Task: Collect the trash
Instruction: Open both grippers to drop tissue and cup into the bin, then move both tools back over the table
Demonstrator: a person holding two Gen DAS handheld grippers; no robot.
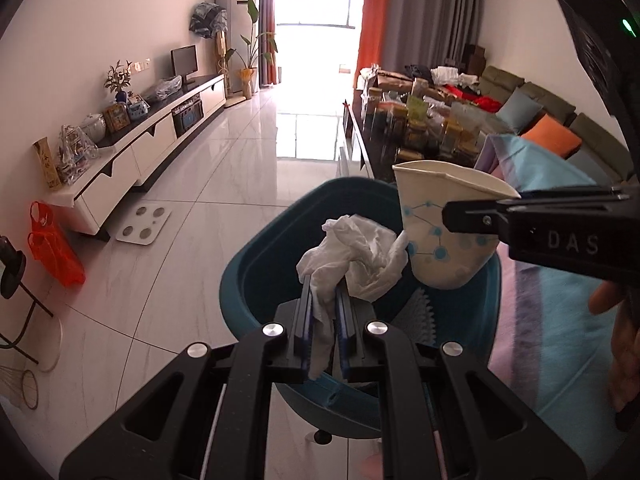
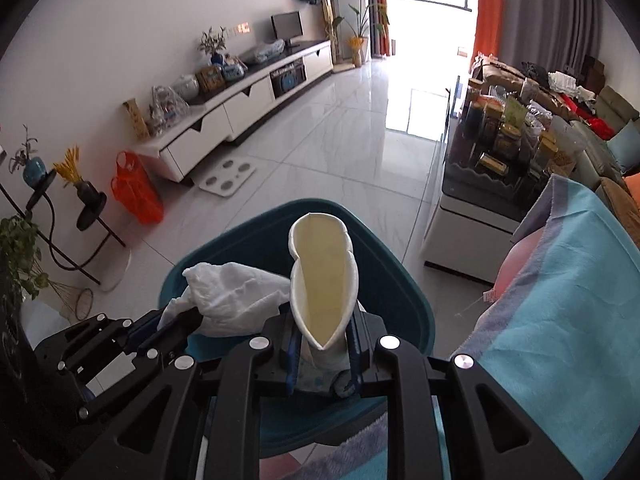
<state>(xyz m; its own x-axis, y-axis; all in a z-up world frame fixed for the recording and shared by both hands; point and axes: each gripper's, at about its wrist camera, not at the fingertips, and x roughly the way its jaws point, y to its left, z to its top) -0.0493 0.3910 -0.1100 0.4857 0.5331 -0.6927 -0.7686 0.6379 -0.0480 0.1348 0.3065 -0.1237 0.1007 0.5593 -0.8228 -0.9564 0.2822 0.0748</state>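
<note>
Left gripper fingers clamped on crumpled tissue, right gripper fingers pinching squashed paper cup, both held over teal bin, on tiled floor beside blue blanket.

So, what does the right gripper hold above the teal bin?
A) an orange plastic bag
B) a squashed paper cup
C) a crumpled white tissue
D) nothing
B: the right gripper is clamped on a flattened paper cup over the teal bin, while the tissue is in the left gripper.
</note>
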